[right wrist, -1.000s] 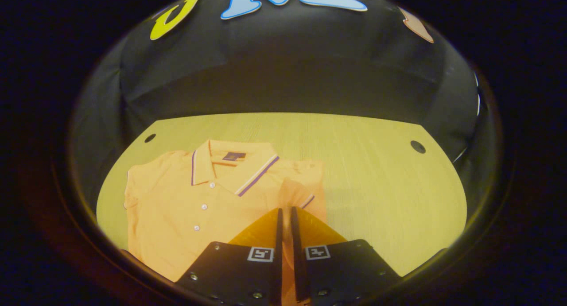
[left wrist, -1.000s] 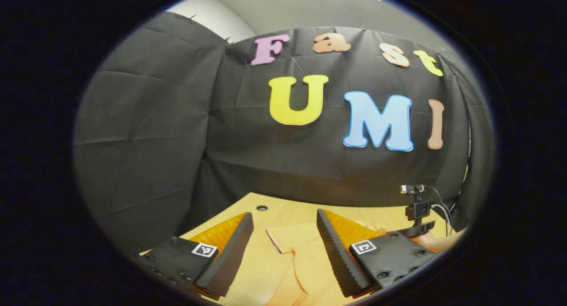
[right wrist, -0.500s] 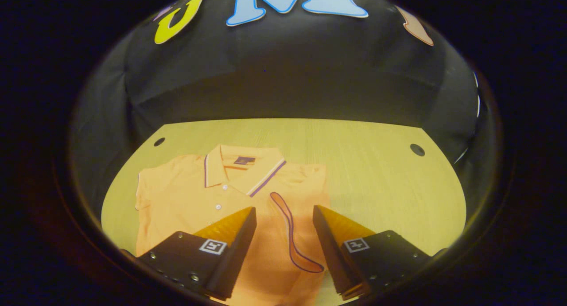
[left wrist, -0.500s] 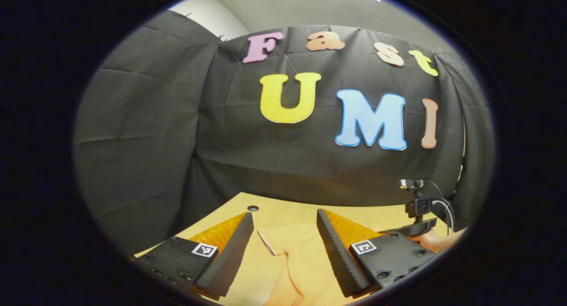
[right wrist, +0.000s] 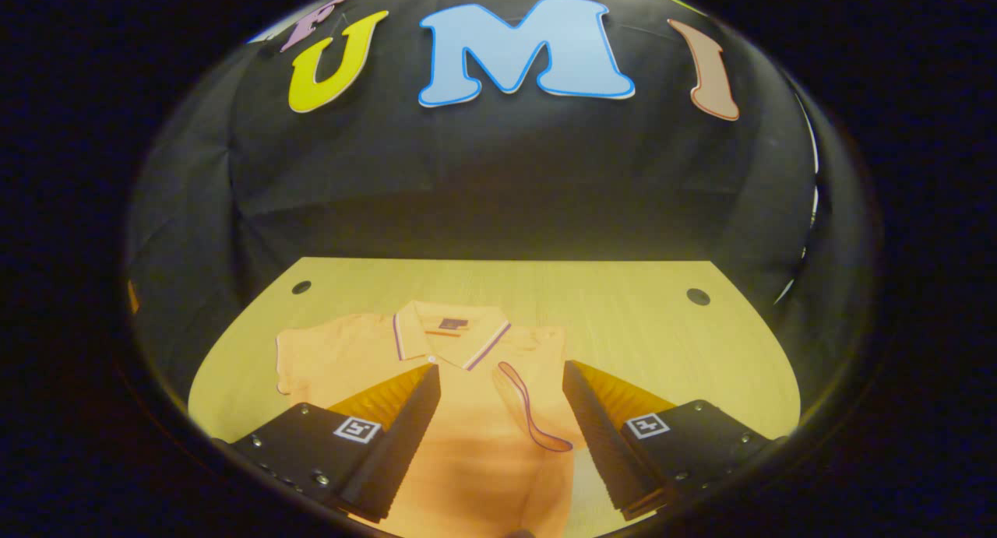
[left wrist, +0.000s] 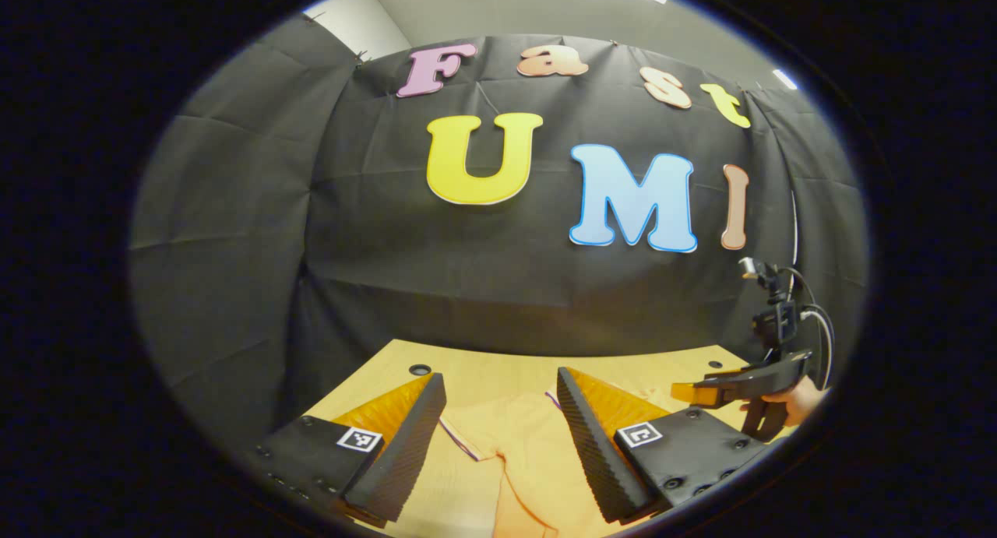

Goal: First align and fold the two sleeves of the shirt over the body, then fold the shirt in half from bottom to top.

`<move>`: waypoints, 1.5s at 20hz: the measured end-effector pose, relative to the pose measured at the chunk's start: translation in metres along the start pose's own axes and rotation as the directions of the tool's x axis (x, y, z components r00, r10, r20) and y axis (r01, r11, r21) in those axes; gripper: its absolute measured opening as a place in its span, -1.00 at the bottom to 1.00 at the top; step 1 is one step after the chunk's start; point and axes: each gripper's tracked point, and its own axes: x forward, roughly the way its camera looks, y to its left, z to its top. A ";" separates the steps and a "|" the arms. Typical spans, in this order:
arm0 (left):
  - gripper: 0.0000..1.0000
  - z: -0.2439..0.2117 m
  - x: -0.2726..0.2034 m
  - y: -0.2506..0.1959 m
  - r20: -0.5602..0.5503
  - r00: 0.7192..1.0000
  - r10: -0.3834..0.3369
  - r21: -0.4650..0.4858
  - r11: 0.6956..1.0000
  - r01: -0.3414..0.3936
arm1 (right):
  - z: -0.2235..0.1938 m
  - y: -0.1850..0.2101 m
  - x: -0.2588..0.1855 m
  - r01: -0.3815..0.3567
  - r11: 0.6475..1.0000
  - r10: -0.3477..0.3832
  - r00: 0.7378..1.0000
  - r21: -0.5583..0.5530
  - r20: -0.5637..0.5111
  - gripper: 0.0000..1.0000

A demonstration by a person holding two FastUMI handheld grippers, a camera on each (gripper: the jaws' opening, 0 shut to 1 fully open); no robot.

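An orange polo shirt [right wrist: 467, 437] with a striped collar [right wrist: 483, 349] lies flat on the wooden table. Its right sleeve [right wrist: 530, 406] is folded over the body, the dark-trimmed cuff lying on the chest. My right gripper [right wrist: 502, 413] hovers open above that sleeve, holding nothing. In the left gripper view the shirt's left sleeve [left wrist: 498, 437] lies on the table between the fingers of my open left gripper [left wrist: 498, 437], which is raised above it. The right gripper [left wrist: 740, 382] and the hand that holds it appear at the far right of that view.
The light wooden table [right wrist: 639, 328] has a round cable hole near each back corner [right wrist: 698, 297] [right wrist: 301, 287]. The black cloth wall closes the booth behind and at the sides. Bare table lies to the right of the shirt.
My right gripper opened and let the right sleeve drop onto the shirt's body, then drew up and back. The left gripper shifted left, still open.
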 end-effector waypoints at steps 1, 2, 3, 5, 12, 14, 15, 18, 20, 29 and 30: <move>0.90 -0.004 0.007 0.005 -0.007 1.000 -0.010 0.003 1.000 0.010 | 0.004 0.005 -0.010 0.008 1.000 -0.008 1.000 0.001 0.019 0.96; 0.90 -0.006 0.016 0.010 -0.015 1.000 -0.019 0.004 1.000 0.019 | 0.006 0.008 -0.021 0.017 1.000 -0.017 0.999 -0.001 0.033 0.96; 0.90 -0.009 0.024 0.016 -0.023 0.999 -0.027 0.002 1.000 0.027 | 0.008 0.013 -0.031 0.027 1.000 -0.026 0.999 -0.006 0.045 0.97; 0.89 -0.017 0.040 0.025 -0.038 0.998 -0.047 -0.010 0.999 0.046 | 0.014 0.022 -0.052 0.049 0.999 -0.047 0.997 -0.017 0.069 0.97; 0.90 -0.058 0.107 0.057 -0.093 0.995 -0.047 -0.052 0.998 0.042 | 0.019 0.066 -0.119 0.102 0.995 -0.099 0.985 -0.021 0.140 0.96; 0.89 -0.071 0.119 0.062 -0.111 0.993 -0.038 -0.076 0.997 0.030 | 0.020 0.075 -0.132 0.113 0.993 -0.108 0.981 -0.018 0.158 0.96; 0.89 -0.079 0.126 0.063 -0.120 0.992 -0.031 -0.086 0.996 0.021 | 0.020 0.082 -0.137 0.109 0.994 -0.104 0.981 -0.021 0.164 0.96; 0.90 -0.100 0.142 0.074 -0.151 0.989 0.000 -0.115 0.993 -0.017 | 0.020 0.094 -0.152 0.096 0.995 -0.087 0.980 -0.041 0.179 0.96; 0.87 -0.116 0.152 0.083 -0.179 0.983 0.025 -0.125 0.991 -0.048 | 0.020 0.099 -0.160 0.084 0.995 -0.074 0.980 -0.047 0.183 0.96; 0.87 -0.203 0.206 0.113 -0.336 0.935 0.116 -0.110 0.981 -0.161 | 0.015 0.084 -0.188 0.111 0.992 -0.099 0.978 -0.060 0.182 0.96; 0.87 -0.210 0.212 0.116 -0.351 0.928 0.123 -0.107 0.980 -0.170 | 0.016 0.080 -0.191 0.117 0.992 -0.106 0.978 -0.050 0.180 0.96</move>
